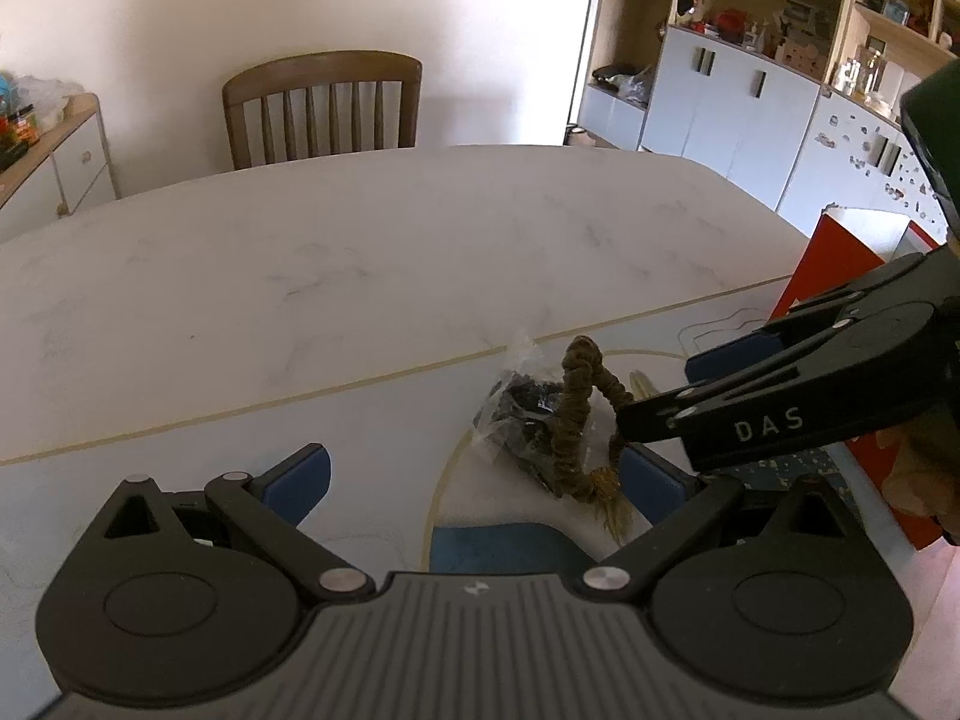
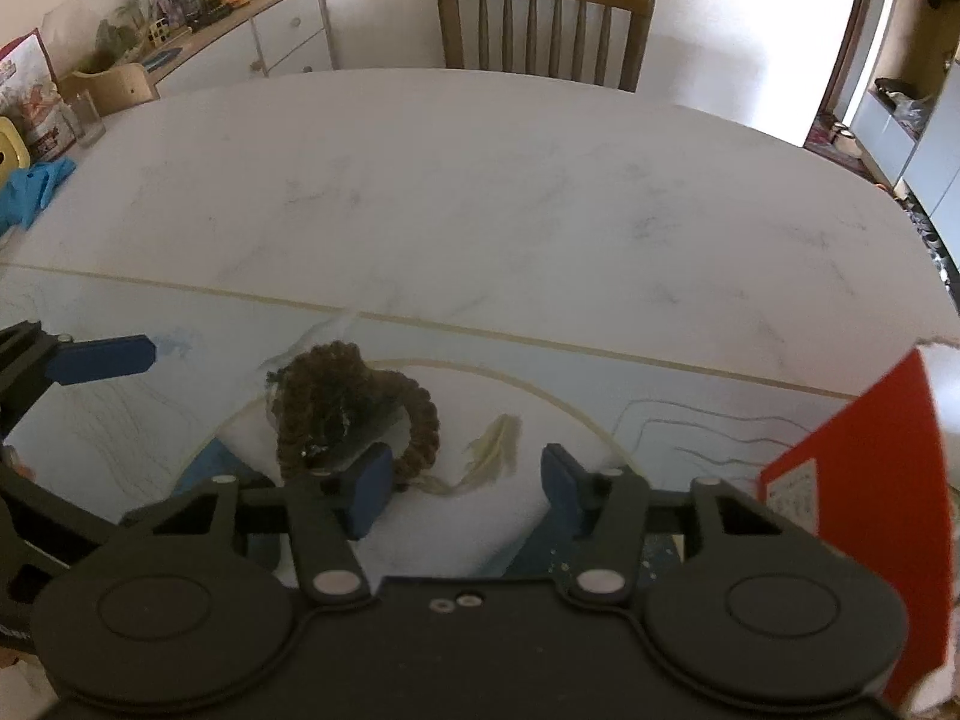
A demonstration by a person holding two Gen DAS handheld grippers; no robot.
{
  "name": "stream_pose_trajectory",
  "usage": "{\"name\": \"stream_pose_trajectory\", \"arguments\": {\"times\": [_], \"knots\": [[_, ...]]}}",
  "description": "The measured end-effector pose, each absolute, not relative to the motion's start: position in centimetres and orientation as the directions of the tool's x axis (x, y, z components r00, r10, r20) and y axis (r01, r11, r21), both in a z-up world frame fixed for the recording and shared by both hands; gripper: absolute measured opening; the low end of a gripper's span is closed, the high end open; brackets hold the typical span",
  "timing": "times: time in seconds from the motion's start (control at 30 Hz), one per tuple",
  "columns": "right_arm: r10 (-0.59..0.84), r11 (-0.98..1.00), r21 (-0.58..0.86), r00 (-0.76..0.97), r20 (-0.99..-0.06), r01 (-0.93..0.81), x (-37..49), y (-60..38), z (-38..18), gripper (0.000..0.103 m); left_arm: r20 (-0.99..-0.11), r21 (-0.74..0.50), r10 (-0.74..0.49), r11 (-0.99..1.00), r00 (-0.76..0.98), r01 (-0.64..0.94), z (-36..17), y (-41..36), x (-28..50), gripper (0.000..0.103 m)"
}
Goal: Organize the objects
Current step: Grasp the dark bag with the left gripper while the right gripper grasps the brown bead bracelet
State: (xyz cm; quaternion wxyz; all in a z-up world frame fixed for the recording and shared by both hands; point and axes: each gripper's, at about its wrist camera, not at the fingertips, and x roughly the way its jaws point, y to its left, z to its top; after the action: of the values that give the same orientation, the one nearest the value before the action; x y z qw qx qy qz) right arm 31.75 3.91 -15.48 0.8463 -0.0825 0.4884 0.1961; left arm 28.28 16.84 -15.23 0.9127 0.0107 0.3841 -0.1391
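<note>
White marble table bears drawn paper sheet, bagged beads.

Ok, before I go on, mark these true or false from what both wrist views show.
1. The brown braided rope lies over a clear bag of dark pieces. True.
2. The right gripper is clamped on the rope. False: its pads stand apart with only the rope's pale tassel between them.
3. The left gripper is open. True.
4. The wooden chair stands on the near side of the table. False: it is at the far side.
</note>
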Motion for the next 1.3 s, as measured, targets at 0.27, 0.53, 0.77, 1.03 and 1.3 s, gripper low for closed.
{"name": "stream_pose_trajectory", "arguments": {"times": [0.27, 0.53, 0.77, 1.03, 1.3], "knots": [[0.291, 0.903, 0.101, 0.423, -0.858, -0.418, 32.6, 3.8, -15.8, 0.034, -0.711, -0.111, -0.261, 0.959, 0.654, 0.261, -16.2, 17.0, 29.0, 0.103], [0.334, 0.897, 0.149, 0.415, -0.846, -0.416, 32.3, 3.5, -15.7, 0.004, -0.696, -0.147, -0.301, 0.949, 0.652, 0.28, -15.9, 17.1, 28.9, 0.102], [0.284, 0.924, 0.126, 0.426, -0.859, -0.361, 31.9, 1.4, -16.4, 0.0, -0.692, -0.162, -0.324, 0.941, 0.645, 0.298, -15.8, 16.8, 29.2, 0.101], [0.356, 0.908, 0.198, 0.43, -0.83, -0.37, 32.1, 1.6, -14.9, 0.027, -0.683, -0.165, -0.329, 0.939, 0.653, 0.301, -15.2, 17.2, 29.5, 0.098], [0.347, 0.907, 0.198, 0.394, -0.851, -0.371, 32.9, 2.8, -16.5, 0.027, -0.684, -0.17, -0.322, 0.943, 0.654, 0.287, -14.6, 18.0, 29.4, 0.098]]}}
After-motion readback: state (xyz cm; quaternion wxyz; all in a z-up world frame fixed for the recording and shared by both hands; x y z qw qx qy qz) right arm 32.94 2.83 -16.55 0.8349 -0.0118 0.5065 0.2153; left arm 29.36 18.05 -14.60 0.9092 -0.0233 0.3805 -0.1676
